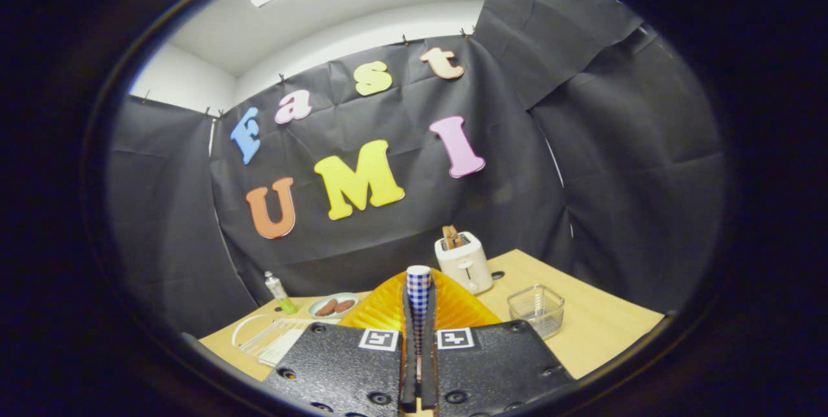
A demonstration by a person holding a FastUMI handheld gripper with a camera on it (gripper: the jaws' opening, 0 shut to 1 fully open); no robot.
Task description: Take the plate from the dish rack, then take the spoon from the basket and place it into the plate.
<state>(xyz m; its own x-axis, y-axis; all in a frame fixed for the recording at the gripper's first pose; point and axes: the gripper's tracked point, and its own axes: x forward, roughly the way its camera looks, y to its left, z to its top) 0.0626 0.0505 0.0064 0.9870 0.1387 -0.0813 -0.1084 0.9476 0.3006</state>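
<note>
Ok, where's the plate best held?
By its thin rim, edge-on from the near side, as now: the gripper is shut on the near rim of the plate, whose ribbed disc fans out ahead to both sides of the fingers, offering nothing thicker to pinch.

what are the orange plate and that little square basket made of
The orange plate, clamped between the tongs, looks like translucent ribbed plastic, glowing where light passes through. The square basket seems clear plastic or glass; the table shows through it.
</note>
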